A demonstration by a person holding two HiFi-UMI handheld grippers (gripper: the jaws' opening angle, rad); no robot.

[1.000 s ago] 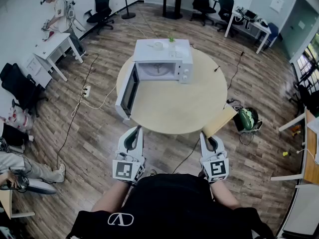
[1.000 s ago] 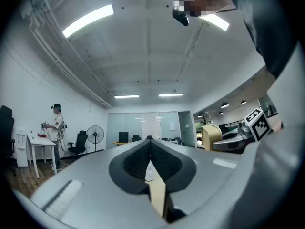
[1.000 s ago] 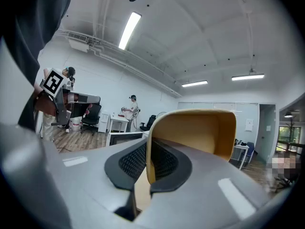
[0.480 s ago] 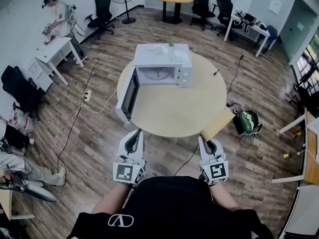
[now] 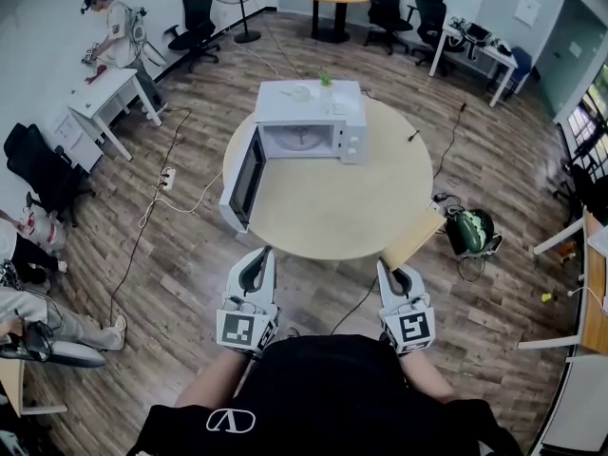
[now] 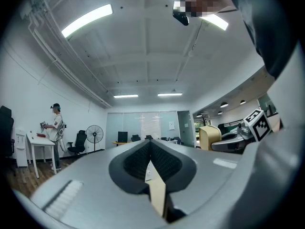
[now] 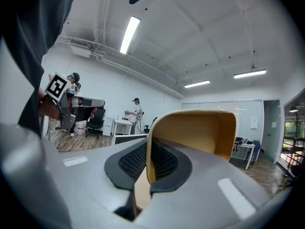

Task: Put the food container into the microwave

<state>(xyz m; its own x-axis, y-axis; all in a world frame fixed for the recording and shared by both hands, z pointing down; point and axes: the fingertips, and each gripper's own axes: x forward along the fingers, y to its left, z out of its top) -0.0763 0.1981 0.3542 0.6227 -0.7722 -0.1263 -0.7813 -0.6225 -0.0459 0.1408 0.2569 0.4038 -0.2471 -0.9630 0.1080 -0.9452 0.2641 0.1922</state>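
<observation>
The white microwave [image 5: 309, 117] stands at the far side of a round beige table [image 5: 332, 202], its door [image 5: 244, 174] swung wide open to the left. My right gripper [image 5: 394, 274] is held low near my body, shut on the wall of a tan food container [image 5: 416, 237] that sticks out past the table's near edge. In the right gripper view the container [image 7: 200, 132] rises from between the jaws of the right gripper [image 7: 148, 168]. My left gripper [image 5: 255, 266] hangs beside it, jaws together; in its own view only a thin tan sliver shows in the seam of the left gripper [image 6: 151, 168].
A green bag [image 5: 467, 228] lies on the wood floor right of the table. Cables and a power strip [image 5: 167, 176] run along the left. A small plant and bowl sit on the microwave's top. A person [image 5: 109, 31] works at a white desk far left.
Almost nothing. Both grippers keep their places near my body and the right one still holds the container; the view has shifted only slightly.
</observation>
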